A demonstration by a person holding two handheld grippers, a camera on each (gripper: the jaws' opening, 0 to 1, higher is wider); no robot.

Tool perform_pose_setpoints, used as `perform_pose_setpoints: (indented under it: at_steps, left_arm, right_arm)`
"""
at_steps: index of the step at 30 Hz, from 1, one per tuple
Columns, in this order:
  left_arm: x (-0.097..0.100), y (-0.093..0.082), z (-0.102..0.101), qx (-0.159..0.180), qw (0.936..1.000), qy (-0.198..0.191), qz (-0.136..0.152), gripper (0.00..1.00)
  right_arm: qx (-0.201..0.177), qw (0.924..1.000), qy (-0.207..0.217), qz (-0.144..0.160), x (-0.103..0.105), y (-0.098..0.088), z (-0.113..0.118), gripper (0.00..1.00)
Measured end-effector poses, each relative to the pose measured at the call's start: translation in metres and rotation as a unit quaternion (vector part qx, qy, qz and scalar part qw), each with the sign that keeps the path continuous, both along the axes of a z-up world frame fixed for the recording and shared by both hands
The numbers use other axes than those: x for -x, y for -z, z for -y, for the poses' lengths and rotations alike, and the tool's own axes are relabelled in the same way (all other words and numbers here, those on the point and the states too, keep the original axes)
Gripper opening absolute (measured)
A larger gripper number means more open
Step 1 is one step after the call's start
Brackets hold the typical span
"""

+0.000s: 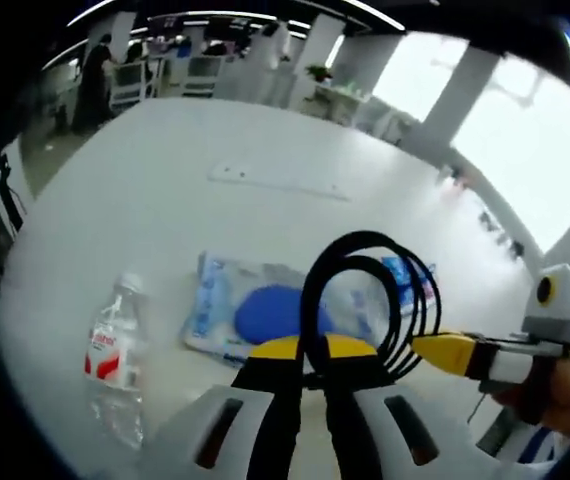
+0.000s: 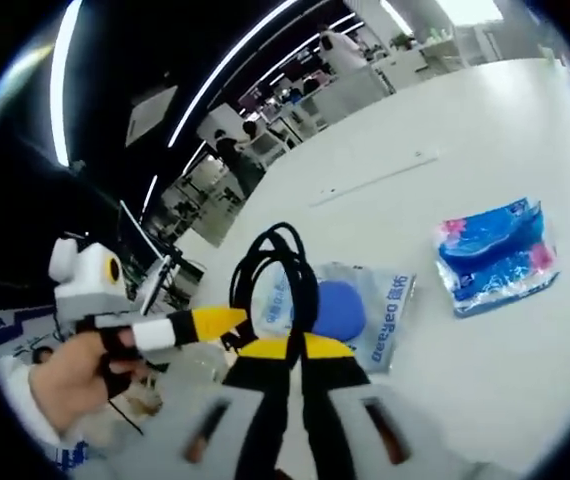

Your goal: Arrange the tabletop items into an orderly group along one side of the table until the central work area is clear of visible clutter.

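A coiled black cable (image 1: 365,243) loops up from my left gripper (image 1: 307,352), whose yellow-tipped jaws are shut on it. My right gripper (image 1: 433,349) comes in from the right, held by a hand, and its tip meets the same coil. In the right gripper view, my right gripper (image 2: 290,352) is shut on the cable (image 2: 283,250), and the left gripper (image 2: 227,322) reaches it from the left. Behind the coil on the white table (image 1: 165,200) lies a clear pack with a blue item (image 1: 265,312) (image 2: 357,310). A blue packet (image 2: 495,255) (image 1: 405,272) lies beyond it.
A clear water bottle with a red label (image 1: 115,350) lies on the table left of the clear pack. A flat white strip (image 1: 275,180) (image 2: 375,182) lies farther out on the tabletop. Desks, shelves and a person (image 1: 93,80) stand beyond the table's far edge.
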State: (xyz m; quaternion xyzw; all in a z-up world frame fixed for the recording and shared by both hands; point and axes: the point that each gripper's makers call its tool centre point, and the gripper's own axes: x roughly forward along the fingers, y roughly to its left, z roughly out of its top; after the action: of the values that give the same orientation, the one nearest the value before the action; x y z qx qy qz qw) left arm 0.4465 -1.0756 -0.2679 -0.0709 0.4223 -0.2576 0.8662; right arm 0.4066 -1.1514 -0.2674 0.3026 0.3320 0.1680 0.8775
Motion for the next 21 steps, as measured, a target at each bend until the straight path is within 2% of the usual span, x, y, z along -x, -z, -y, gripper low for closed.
perform_pose_setpoints:
  at_steps: [9,14,21]
  left_arm:
    - [0.009,-0.006,0.014,0.002,1.0000,0.005,0.002,0.02]
    - [0.018,-0.005,0.027,0.009,0.9999,0.006,-0.004,0.02]
    - [0.028,0.000,0.043,0.008,0.9998,0.015,-0.012,0.02]
  right_arm:
    - [-0.010,0.9999,0.013,0.005,0.010,-0.007,0.016,0.00]
    - [0.002,0.9998,0.017,0.005,0.016,-0.005,0.029,0.00]
    - [0.000,0.9997,0.025,-0.004,0.026,0.000,0.044,0.00]
